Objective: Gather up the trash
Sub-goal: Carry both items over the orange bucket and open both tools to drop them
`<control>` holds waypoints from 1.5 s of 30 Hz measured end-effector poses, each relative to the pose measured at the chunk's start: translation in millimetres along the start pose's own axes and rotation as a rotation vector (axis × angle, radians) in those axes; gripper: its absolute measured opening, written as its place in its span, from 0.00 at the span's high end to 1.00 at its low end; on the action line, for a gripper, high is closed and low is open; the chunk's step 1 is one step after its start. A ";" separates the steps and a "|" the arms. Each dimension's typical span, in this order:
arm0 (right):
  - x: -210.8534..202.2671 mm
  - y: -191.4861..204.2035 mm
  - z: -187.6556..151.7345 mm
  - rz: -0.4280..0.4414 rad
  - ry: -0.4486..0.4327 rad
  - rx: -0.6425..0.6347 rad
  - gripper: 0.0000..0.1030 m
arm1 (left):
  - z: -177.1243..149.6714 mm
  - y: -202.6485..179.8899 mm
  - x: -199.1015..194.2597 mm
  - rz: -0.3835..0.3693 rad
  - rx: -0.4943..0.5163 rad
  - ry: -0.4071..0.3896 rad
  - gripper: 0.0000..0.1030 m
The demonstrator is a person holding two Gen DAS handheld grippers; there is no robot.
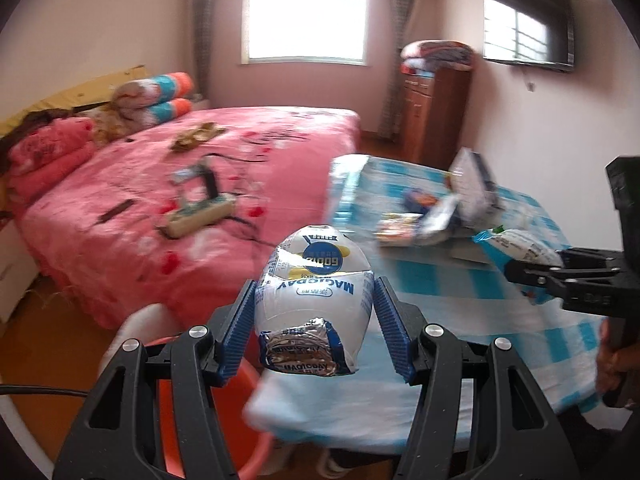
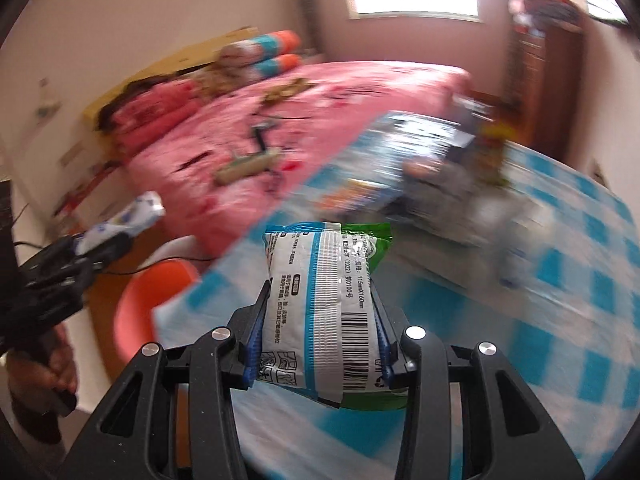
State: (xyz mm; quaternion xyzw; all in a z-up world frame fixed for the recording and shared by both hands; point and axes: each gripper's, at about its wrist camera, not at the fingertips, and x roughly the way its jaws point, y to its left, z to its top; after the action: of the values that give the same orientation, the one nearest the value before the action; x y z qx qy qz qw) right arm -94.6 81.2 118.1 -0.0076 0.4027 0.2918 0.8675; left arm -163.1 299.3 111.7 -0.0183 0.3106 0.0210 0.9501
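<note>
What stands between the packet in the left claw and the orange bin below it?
Nothing visible does. The white packet is held in the left claw, and the orange bin sits lower left, beside the checked table.

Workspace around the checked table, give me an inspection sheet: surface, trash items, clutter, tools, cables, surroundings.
Surface: table with blue-and-white checked cloth, beside a pink bed.
Job's things: white-and-blue snack wrapper in the left tool; green-and-white packet with barcode in the right tool; orange bin on the floor below the table edge.
Clutter: more wrappers piled at the table's far side, blurred.
Grippers: left tool shut on the wrapper; right tool shut on the packet.
Cables: power strip with cords on the bed; black cable on the floor.
Surroundings: window, wall television, wooden cabinet.
</note>
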 end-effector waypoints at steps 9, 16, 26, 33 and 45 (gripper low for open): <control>63.7 119.7 24.8 0.240 0.083 -0.216 0.57 | -27.2 92.3 -5.2 0.211 -0.100 0.065 0.42; 124.9 189.5 11.6 0.339 0.173 -0.336 0.55 | -61.0 139.0 10.2 0.279 -0.177 0.135 0.42; 141.8 190.3 2.2 0.373 0.130 -0.295 0.15 | -80.1 156.7 20.2 0.406 -0.206 0.146 0.19; 102.2 152.3 -0.9 0.282 0.025 -0.245 0.11 | -66.5 132.0 5.7 0.406 -0.190 0.074 0.11; 49.3 78.8 -27.7 0.226 -0.110 -0.090 0.08 | -42.7 61.8 -12.1 0.265 -0.124 -0.070 0.08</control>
State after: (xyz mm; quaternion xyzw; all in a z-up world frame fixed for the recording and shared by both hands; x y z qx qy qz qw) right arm -129.3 164.4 82.2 0.0151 0.3394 0.4055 0.8486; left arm -201.1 358.6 83.0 -0.0350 0.2751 0.1660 0.9463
